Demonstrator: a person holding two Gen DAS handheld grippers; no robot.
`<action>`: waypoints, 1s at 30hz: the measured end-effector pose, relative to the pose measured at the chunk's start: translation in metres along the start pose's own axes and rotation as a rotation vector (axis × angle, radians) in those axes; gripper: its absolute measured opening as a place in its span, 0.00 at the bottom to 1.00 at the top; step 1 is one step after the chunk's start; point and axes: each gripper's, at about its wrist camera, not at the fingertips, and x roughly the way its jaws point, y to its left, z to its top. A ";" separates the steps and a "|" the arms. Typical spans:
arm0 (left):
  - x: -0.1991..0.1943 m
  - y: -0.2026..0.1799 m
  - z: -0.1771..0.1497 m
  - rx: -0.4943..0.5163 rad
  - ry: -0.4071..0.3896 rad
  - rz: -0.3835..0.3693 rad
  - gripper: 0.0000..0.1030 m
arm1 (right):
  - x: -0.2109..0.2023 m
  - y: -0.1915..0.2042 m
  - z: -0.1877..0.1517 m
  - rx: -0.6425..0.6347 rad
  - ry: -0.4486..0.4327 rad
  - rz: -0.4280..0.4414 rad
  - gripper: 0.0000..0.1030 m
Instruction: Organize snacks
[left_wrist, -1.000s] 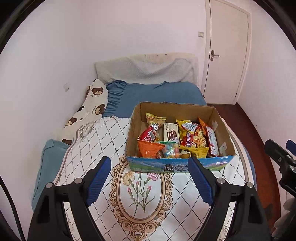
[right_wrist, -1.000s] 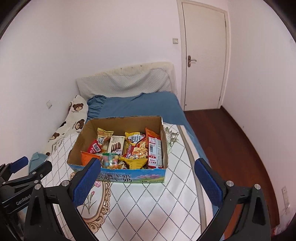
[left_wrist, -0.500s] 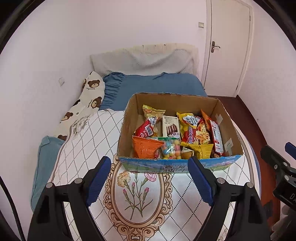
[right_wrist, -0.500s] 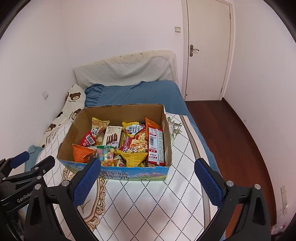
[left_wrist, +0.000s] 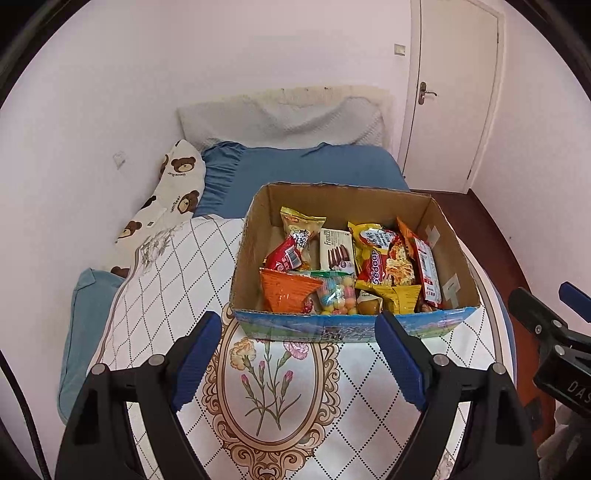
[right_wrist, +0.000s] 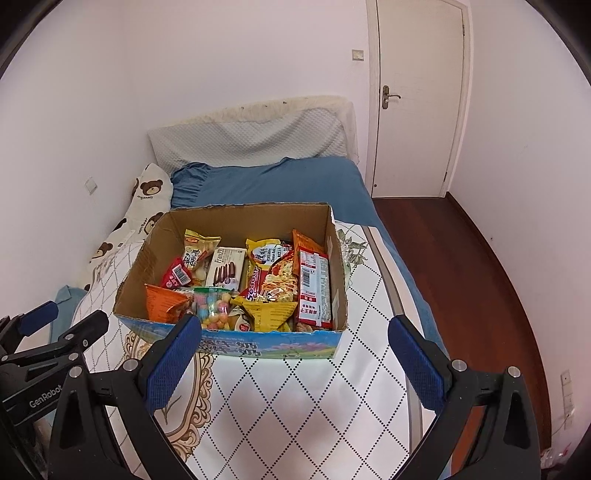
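A cardboard box (left_wrist: 255, 236) (right_wrist: 147, 266) with a blue printed front sits on the bed's patterned blanket. Inside it lie several snack packs: an orange bag (left_wrist: 284, 291) (right_wrist: 162, 302), a clear pack of coloured candy balls (left_wrist: 338, 293) (right_wrist: 214, 308), a white biscuit box (left_wrist: 336, 249) (right_wrist: 225, 269), yellow noodle packs (left_wrist: 384, 258) (right_wrist: 273, 273) and a red-and-white strip pack (left_wrist: 428, 273) (right_wrist: 314, 291). My left gripper (left_wrist: 299, 332) hangs open just in front of the box, empty. My right gripper (right_wrist: 295, 339) is open too, near the box's front right corner, holding nothing.
A white quilted blanket (left_wrist: 280, 387) (right_wrist: 295, 398) with a flower oval covers the near bed. Behind the box are a blue sheet (left_wrist: 303, 166), a grey pillow (left_wrist: 280, 118) and a bear-print pillow (left_wrist: 166, 206). Wooden floor (right_wrist: 461, 266) and a closed door (right_wrist: 417, 96) lie to the right.
Both grippers have come lower and closer to the box, which now looks larger and shows more of its inside. The jaws keep the same width.
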 end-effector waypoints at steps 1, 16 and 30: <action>-0.001 0.000 0.000 0.002 -0.002 0.000 0.82 | 0.000 0.000 0.000 0.000 0.000 0.001 1.00; -0.009 -0.002 0.000 0.014 -0.026 0.006 0.82 | 0.000 0.001 0.000 -0.001 -0.001 0.008 1.00; -0.012 -0.004 0.001 0.021 -0.033 0.008 0.82 | -0.002 0.001 0.000 -0.004 0.004 0.012 1.00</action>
